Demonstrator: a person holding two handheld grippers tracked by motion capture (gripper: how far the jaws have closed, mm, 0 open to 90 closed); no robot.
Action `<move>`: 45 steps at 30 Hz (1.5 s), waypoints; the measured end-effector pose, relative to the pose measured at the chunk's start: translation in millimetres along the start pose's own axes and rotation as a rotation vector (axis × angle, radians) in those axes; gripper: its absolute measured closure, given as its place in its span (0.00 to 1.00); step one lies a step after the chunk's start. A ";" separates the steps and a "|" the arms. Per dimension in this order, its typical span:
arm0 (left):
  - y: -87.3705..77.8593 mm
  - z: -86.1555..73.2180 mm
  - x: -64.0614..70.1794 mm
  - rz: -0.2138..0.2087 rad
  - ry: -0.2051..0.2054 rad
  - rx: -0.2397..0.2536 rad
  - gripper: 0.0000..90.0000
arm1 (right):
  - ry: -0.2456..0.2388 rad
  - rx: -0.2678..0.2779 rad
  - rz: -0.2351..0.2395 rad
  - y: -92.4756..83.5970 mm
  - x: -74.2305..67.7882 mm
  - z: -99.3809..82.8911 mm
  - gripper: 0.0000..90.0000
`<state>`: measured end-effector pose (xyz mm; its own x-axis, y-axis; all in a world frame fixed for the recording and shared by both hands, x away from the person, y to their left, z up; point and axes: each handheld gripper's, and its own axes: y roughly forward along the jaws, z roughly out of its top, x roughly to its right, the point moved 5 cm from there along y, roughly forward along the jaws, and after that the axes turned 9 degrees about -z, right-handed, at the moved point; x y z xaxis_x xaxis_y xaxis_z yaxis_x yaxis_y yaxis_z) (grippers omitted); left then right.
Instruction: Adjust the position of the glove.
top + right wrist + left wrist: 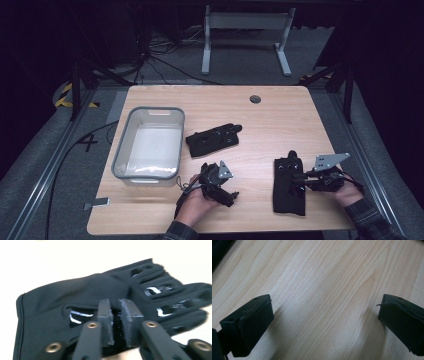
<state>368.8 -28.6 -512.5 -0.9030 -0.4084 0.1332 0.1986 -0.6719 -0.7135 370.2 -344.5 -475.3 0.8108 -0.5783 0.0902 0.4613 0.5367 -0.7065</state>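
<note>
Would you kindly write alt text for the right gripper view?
The right gripper, its jaws close together, pinches a fold of a black glove lying on a pale wooden table. The glove's fingers, bearing glossy markings, point toward the picture's right.

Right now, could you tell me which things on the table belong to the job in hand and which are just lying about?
In hand:
- near glove, with a fold of its fabric between the right gripper's narrow-set jaws
- far glove, its likely pair
- clear bin, a probable drop-off

Lying about:
- left gripper, jaws wide over bare table
- small grey object at the table's near left edge
</note>
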 end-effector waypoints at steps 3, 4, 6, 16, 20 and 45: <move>0.0 0.0 0.0 0.000 0.000 0.000 0.00 | 0.040 0.008 -0.076 -6.9 9.8 -5.9 0.64; 0.0 0.1 0.0 0.001 0.001 0.001 0.00 | 0.063 0.009 -0.108 -8.9 13.6 -8.8 0.59; 0.0 0.0 0.1 0.001 0.001 0.001 0.00 | 0.102 0.007 -0.141 -12.9 20.6 -15.5 0.52; 0.2 0.1 0.4 0.002 -0.001 0.001 0.00 | 0.206 0.004 -0.277 -18.4 39.0 -42.3 0.18; 0.3 0.2 0.4 0.003 0.000 0.002 0.00 | 0.235 -0.022 -0.315 -13.8 43.0 -52.6 0.14; -20.5 36.8 -26.8 0.078 -0.100 -0.008 0.97 | 0.250 -0.005 -0.314 -11.8 44.6 -54.2 0.11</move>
<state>403.0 -26.6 -476.1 -0.8423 -0.5191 0.1452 0.2630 -0.6309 -0.7299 381.4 -410.0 -500.9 0.5174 -0.8459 0.1291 0.6707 0.3073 -0.6751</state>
